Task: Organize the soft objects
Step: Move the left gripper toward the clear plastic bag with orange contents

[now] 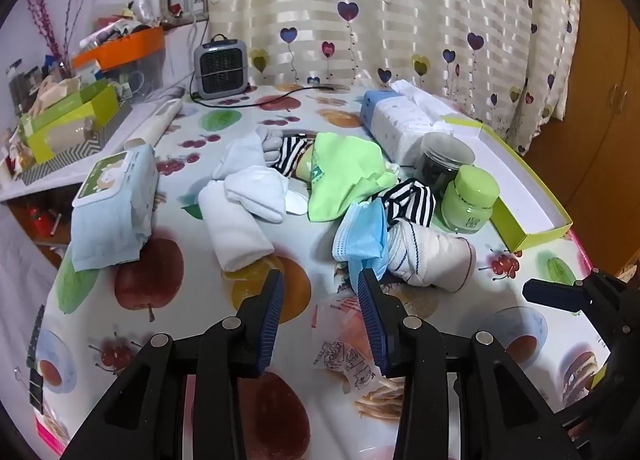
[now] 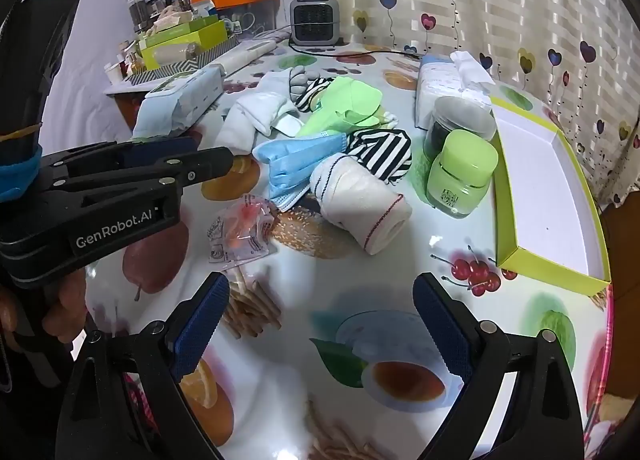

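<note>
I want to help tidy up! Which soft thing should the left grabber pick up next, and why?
Probably the blue face mask. The left gripper is partly open with nothing between its fingers, and the mask's lower edge lies just ahead of its fingertips. A small push forward, then a squeeze, should catch it. The right gripper is wide open over bare table.

Both wrists — low, tableward, overlapping.

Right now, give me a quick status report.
Both tools open, empty: left tool, right tool. Soft pile unsorted; blue face mask nearest left tool. Green-lidded jar stands beside empty tray.
</note>
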Tool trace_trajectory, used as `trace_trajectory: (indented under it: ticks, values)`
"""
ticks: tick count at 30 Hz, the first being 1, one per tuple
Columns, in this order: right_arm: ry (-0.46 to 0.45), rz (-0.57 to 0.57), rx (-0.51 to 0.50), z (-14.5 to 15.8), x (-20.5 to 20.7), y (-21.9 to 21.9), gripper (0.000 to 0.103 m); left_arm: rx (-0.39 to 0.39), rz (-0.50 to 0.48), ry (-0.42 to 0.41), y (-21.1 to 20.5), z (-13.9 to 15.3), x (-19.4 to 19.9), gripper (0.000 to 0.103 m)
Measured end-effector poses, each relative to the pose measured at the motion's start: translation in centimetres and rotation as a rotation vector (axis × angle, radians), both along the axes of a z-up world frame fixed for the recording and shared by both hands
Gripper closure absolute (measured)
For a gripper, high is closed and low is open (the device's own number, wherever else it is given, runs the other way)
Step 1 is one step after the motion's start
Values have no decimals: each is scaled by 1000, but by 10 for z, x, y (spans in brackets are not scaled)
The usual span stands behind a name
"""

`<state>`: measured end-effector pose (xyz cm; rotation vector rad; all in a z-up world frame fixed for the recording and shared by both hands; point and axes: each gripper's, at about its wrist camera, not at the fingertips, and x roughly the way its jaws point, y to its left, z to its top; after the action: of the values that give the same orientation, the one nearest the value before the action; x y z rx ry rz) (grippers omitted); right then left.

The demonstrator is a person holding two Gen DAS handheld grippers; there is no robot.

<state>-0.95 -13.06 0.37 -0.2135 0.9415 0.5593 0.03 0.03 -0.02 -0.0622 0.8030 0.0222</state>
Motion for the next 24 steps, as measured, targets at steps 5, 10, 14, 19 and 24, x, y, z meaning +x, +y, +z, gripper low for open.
trace_trajectory:
  ticks: [5,10,14,19,24]
  values:
    - [-8,-5,-3,2,0,-1,9,2,-2,9,0,0,0,66]
    - [-17,-2,2,7,-2,-1,9,4,-6,12,-2,-3,-3,66]
    - [-15,-1,5,7,0,1,9,1,2,21,-1,-7,-1,66]
    - [-19,3,7,7,-3,0,9,15,-1,33,0,-7,-3,66]
    - [-23,9,16,7,-4,1,9,27,-1,34,0,-6,-4,66]
